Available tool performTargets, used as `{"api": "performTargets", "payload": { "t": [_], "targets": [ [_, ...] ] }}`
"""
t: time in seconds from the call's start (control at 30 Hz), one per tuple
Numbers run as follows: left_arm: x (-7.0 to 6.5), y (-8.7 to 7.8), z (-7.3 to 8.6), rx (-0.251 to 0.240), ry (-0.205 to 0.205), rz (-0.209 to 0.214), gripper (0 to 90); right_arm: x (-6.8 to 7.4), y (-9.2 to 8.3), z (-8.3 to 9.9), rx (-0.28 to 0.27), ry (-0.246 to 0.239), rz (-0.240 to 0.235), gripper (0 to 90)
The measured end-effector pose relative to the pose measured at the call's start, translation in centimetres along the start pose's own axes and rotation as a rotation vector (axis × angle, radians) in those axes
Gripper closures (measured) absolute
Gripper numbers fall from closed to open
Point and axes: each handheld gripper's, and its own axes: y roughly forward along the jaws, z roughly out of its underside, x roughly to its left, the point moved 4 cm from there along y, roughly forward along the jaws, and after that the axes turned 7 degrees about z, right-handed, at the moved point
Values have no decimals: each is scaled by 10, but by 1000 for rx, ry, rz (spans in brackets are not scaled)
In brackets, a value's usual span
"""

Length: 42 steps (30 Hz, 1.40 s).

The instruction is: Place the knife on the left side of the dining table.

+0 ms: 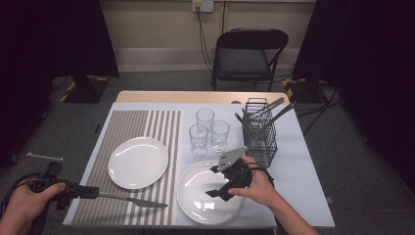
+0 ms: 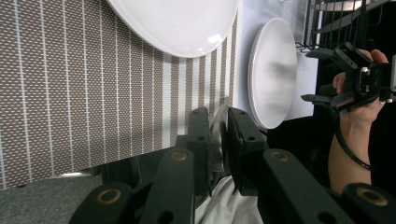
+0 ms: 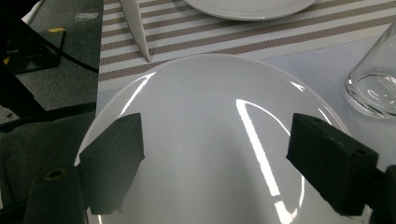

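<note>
Left tool [image 1: 90,192] clamps knife [image 1: 134,200] over placemat [image 1: 127,127]; right tool [image 1: 219,181], wide, hovers over near plate [image 1: 195,205]. Lay knife flat, parallel to stripes.

— What crowds my right tongs [image 1: 214,181]?

— Just past them stand three glasses [image 1: 209,131] and the wire cutlery rack [image 1: 260,132], close together. Only the near plate [image 1: 208,200] lies under me.

— And on the left?

— My left tongs [image 1: 93,192] hold a knife [image 1: 134,199] level along the striped mat [image 1: 125,205]. The far plate [image 1: 138,162] lies just beyond it; the mat's near strip is bare.
</note>
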Motion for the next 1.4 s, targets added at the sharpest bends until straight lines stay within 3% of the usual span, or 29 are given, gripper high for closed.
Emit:
{"api": "performTargets", "payload": {
  "t": [1.1, 1.4],
  "targets": [
    [5, 1, 2, 5, -13, 3, 792, 17, 28, -23, -7, -12, -65, 186],
    [7, 1, 2, 4, -7, -3, 786, 24, 38, -32, -3, -37, -82, 194]
  ]
}}
